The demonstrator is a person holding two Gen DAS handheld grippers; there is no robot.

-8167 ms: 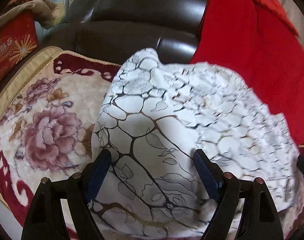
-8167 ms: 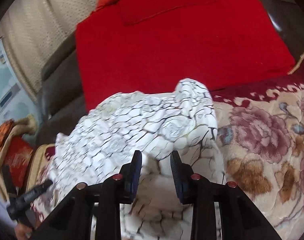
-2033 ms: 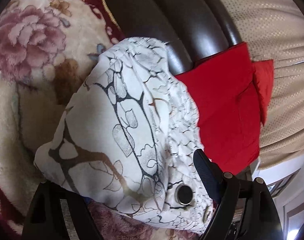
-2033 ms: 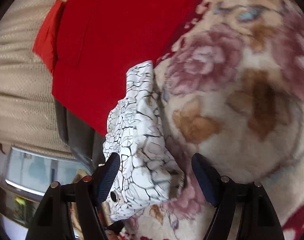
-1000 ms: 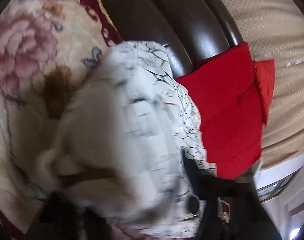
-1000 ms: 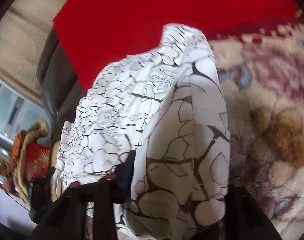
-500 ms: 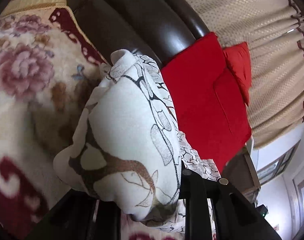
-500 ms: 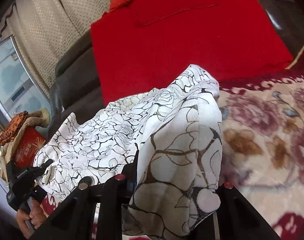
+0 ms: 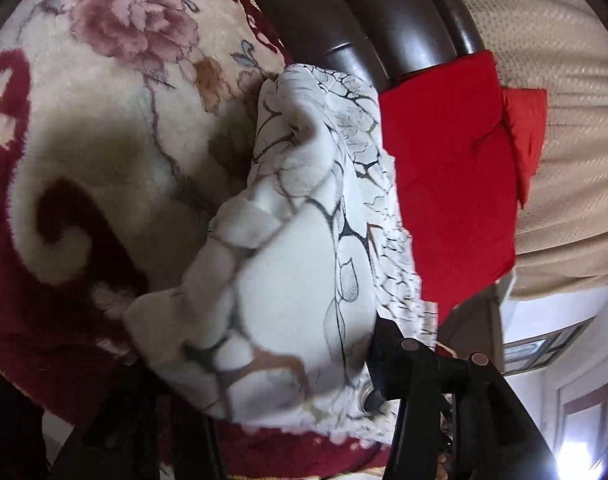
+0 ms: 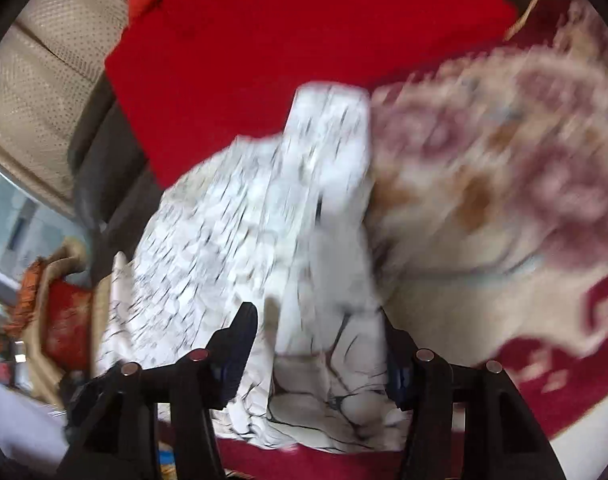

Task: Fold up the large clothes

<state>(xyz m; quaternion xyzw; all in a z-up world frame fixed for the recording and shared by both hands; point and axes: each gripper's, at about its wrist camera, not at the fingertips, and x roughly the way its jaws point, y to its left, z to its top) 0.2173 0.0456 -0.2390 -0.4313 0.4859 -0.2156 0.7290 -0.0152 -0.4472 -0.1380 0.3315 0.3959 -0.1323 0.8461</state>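
Note:
A white garment (image 9: 304, 248) with a black and brown crackle print lies bunched on a floral blanket (image 9: 103, 128). In the left wrist view its folded bulk fills the space between my left gripper's fingers (image 9: 384, 356); the left finger is hidden under the cloth. My left gripper (image 9: 259, 364) looks wide apart around the fabric. In the right wrist view, which is motion-blurred, the garment (image 10: 263, 240) lies between my right gripper's fingers (image 10: 239, 340). My right gripper (image 10: 316, 344) is open, with cloth between the jaws.
A red cloth (image 9: 452, 184) covers part of a dark leather sofa (image 9: 344, 12) behind the garment; it also shows in the right wrist view (image 10: 304, 40). Beige curtain (image 9: 544, 40) hangs beyond. The floral blanket (image 10: 504, 200) spreads to the right.
Both grippers have dropped lower toward the blanket with the garment. My right gripper's jaws have spread wide; half a second ago they were close together on the cloth. The right view is blurred from motion.

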